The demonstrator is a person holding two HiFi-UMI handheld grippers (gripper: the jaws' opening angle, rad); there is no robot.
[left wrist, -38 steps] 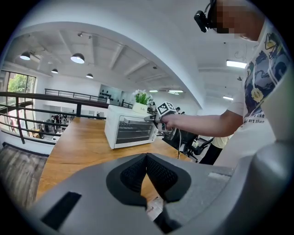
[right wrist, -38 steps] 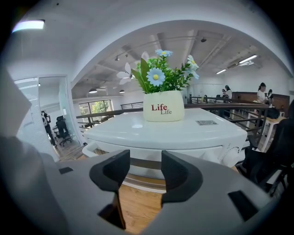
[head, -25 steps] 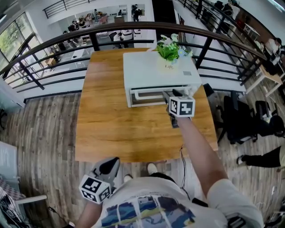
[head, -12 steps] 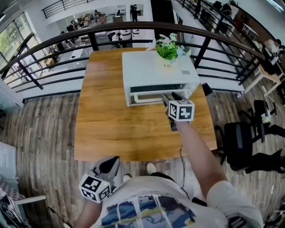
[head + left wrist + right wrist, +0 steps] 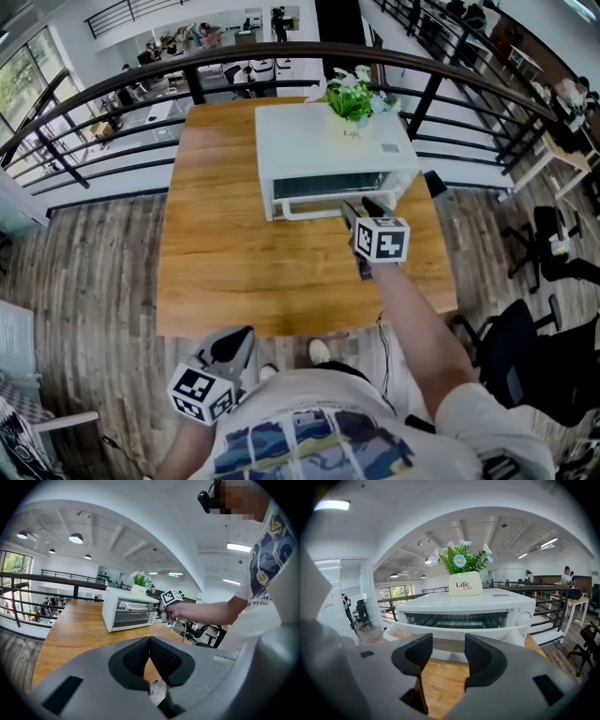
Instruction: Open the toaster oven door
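The left gripper (image 5: 232, 347) hangs well short of the toaster oven (image 5: 323, 141), off the near edge of the table (image 5: 216, 244) and close to the person's body. Its jaws are pressed together with nothing between them, and it plays no part in the job.

The toaster oven stands at the far side of the table by the railing. Its door (image 5: 448, 645) looks part-way open: the top edge leans out from the cabinet, the white handle (image 5: 454, 630) stands forward of the front, and a dark gap shows above it. By my reading the opening is begun but not finished, since the door has yet to swing down flat.

Through that gap the oven cavity shows a wire rack (image 5: 454, 619) and nothing else that I can make out. On the oven's roof sits a white pot (image 5: 463, 584) holding leafy flowers (image 5: 464, 559).

The right gripper (image 5: 447, 644) is just in front of the oven, toward the handle's right end. Its jaws stand apart, and the handle runs across just beyond their tips, not clamped.
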